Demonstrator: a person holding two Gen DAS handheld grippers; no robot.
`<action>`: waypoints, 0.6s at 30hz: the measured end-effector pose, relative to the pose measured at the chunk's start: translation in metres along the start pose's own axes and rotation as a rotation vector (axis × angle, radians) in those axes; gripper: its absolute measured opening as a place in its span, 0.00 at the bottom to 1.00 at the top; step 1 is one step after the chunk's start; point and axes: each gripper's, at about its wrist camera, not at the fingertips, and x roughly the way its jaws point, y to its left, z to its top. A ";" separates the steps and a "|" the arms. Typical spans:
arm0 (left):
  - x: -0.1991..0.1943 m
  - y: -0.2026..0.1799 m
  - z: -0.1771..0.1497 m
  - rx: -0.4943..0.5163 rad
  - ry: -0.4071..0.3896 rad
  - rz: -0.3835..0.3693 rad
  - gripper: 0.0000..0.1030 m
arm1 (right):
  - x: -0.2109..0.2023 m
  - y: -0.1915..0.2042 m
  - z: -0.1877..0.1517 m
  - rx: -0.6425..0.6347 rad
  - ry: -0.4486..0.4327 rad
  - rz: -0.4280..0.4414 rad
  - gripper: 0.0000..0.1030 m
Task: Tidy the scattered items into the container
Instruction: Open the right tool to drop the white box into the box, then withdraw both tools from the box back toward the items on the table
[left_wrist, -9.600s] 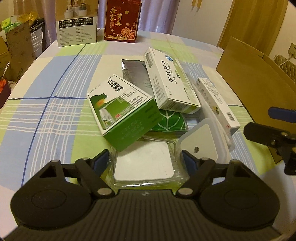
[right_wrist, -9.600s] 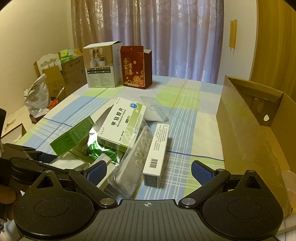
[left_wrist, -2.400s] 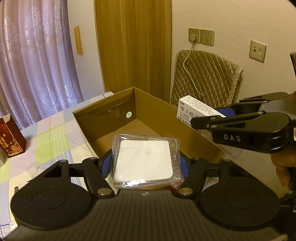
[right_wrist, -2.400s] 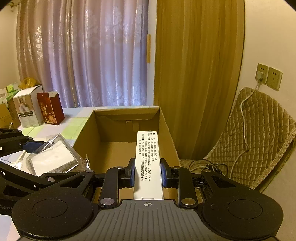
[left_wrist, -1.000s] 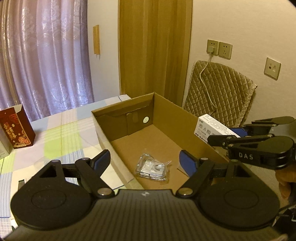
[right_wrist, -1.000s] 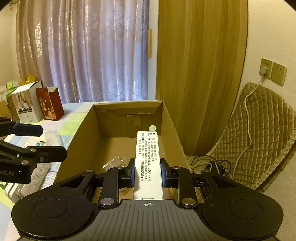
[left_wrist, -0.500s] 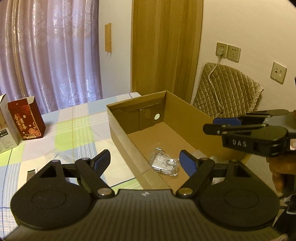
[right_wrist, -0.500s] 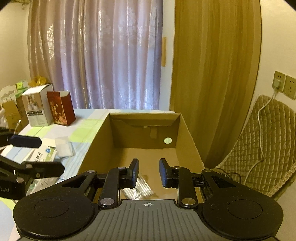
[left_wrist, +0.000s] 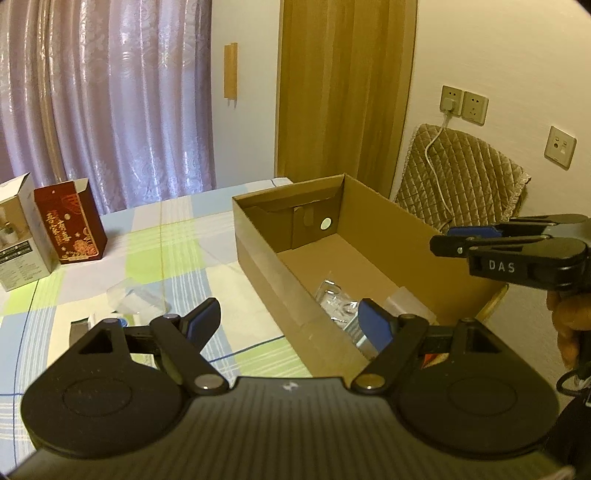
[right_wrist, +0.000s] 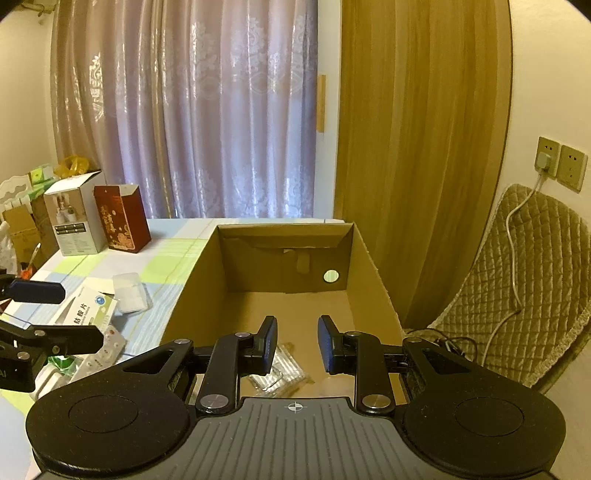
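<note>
Two grippers, both with nothing in their jaws, at the cardboard box (right_wrist: 373, 273).

We see our left gripper (left_wrist: 290, 321) with jaws spread wide, holding nothing, at the near left wall of the box; our right gripper (right_wrist: 297, 343) hangs over the box's near end, jaws parted by a narrow gap and holding nothing. Inside the box lies a clear plastic packet (right_wrist: 280, 373) on the floor, with a pale box (left_wrist: 408, 304) just beside it. Outside, on the checked surface (left_wrist: 177, 251), remain a white medicine carton (right_wrist: 90, 312), a clear plastic case (right_wrist: 129, 291) and a blister strip (right_wrist: 105, 349). At the far end stand a red box (left_wrist: 70, 221) and a white box (right_wrist: 75, 218).
</note>
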 end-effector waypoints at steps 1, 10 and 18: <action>-0.003 0.001 -0.001 -0.003 0.000 0.003 0.76 | -0.002 0.002 0.000 -0.001 0.000 -0.001 0.29; -0.041 0.016 -0.023 -0.025 0.003 0.055 0.76 | -0.031 0.013 -0.004 0.015 -0.037 -0.002 0.94; -0.087 0.047 -0.065 -0.083 0.038 0.163 0.78 | -0.061 0.047 -0.016 0.019 -0.038 0.049 0.94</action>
